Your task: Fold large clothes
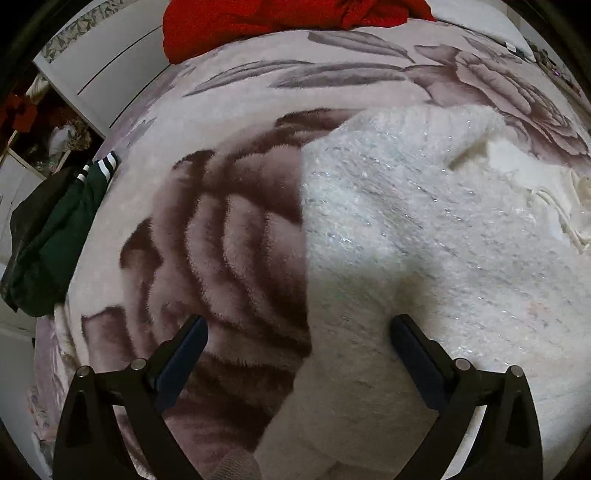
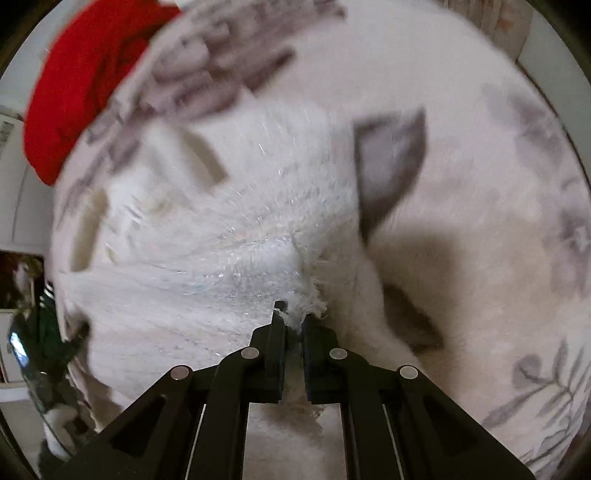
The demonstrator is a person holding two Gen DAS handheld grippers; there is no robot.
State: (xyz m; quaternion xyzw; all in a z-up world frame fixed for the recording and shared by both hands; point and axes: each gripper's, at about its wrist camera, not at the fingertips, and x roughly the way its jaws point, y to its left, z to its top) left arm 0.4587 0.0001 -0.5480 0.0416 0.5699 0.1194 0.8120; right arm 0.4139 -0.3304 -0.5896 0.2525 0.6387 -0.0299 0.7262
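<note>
A fluffy white sweater [image 1: 424, 221] with shiny threads lies on a bed covered by a pale floral blanket [image 1: 229, 229]. My left gripper [image 1: 299, 328] is open and hovers over the sweater's left edge, one finger over the blanket and one over the sweater. In the right wrist view the sweater [image 2: 221, 240] fills the middle, blurred. My right gripper [image 2: 293, 319] is shut on the sweater's edge, and white fibres stick out between its fingertips.
A red garment [image 1: 266, 22] lies at the far end of the bed; it also shows in the right wrist view [image 2: 81, 85]. A dark green garment with white stripes [image 1: 55, 229] hangs over the bed's left side. White furniture [image 1: 96, 70] stands beyond.
</note>
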